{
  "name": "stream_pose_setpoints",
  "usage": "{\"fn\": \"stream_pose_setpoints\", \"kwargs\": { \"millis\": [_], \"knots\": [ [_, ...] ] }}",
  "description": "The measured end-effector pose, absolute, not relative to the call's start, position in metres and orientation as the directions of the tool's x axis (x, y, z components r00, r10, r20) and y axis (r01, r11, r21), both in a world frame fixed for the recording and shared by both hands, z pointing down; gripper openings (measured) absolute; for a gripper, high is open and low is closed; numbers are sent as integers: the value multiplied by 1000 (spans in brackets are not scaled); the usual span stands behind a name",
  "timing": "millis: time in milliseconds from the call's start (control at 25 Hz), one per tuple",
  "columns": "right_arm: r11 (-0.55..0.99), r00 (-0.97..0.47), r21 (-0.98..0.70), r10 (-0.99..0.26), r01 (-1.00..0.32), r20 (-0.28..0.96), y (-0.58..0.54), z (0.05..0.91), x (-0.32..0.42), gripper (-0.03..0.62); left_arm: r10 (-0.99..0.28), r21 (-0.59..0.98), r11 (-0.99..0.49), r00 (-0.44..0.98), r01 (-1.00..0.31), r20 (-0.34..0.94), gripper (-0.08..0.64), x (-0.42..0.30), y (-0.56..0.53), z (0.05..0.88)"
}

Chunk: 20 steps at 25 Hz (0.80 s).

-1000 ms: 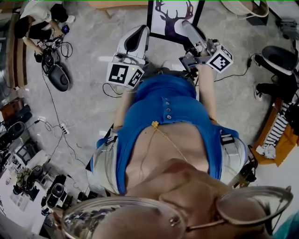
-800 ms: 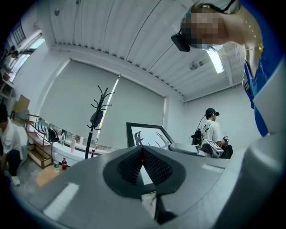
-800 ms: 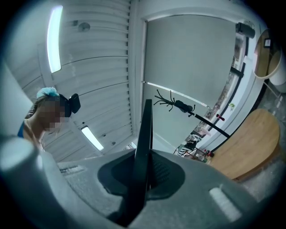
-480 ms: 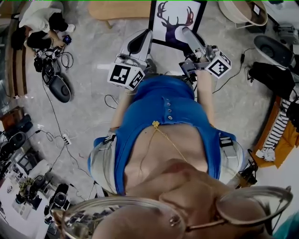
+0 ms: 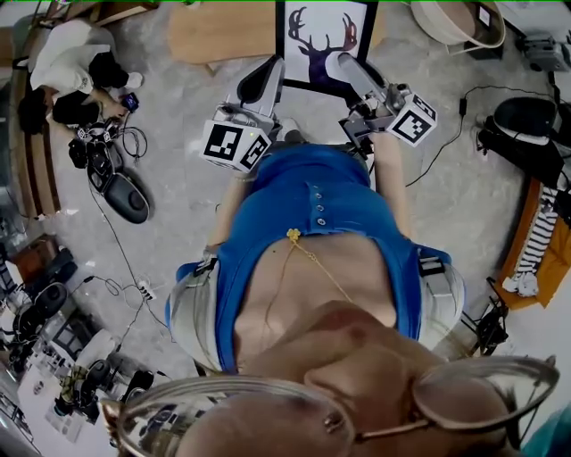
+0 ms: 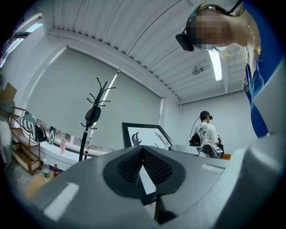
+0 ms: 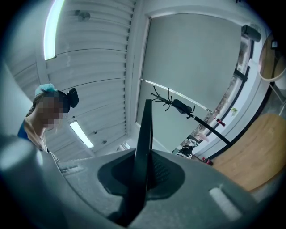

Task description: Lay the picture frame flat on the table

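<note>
The picture frame, black-edged with a dark deer on white, stands upright between my two grippers at the top of the head view. It hangs over the near edge of a light wooden table. My left gripper is shut on the frame's left side. In the left gripper view the frame rises beyond the jaws, with its edge pinched between the pads. My right gripper is shut on the right side. The right gripper view shows the frame's thin black edge clamped between the pads.
A person crouches on the grey floor at upper left among cables and gear. A round wooden-rimmed basket lies at upper right. Orange cloth is at the right. A coat stand and a standing person are beyond the frame.
The view has moved forward: more of the wooden table shows behind the frame, and the floor things have slid down the picture. Both grippers keep their hold on the frame.
</note>
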State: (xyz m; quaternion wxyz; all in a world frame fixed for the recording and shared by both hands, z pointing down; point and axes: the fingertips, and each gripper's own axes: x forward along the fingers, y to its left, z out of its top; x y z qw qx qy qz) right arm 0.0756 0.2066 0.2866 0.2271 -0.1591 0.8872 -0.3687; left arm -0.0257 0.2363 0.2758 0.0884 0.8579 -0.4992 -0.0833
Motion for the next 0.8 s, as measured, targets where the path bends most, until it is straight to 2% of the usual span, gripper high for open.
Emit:
{"fn": "stream_pose_setpoints", "kwargs": {
  "millis": [600,800],
  "knots": [
    [651,-820,-731,-521,-202,-237,193,297,57,34,-854,265,-510,518,-818,-44,-2,-61,215,279],
    [658,-829,-732,-500,-174,-252,177,295,49,34,-863,279,-495,503,-823,-45,-2,-68,201,282]
  ]
}}
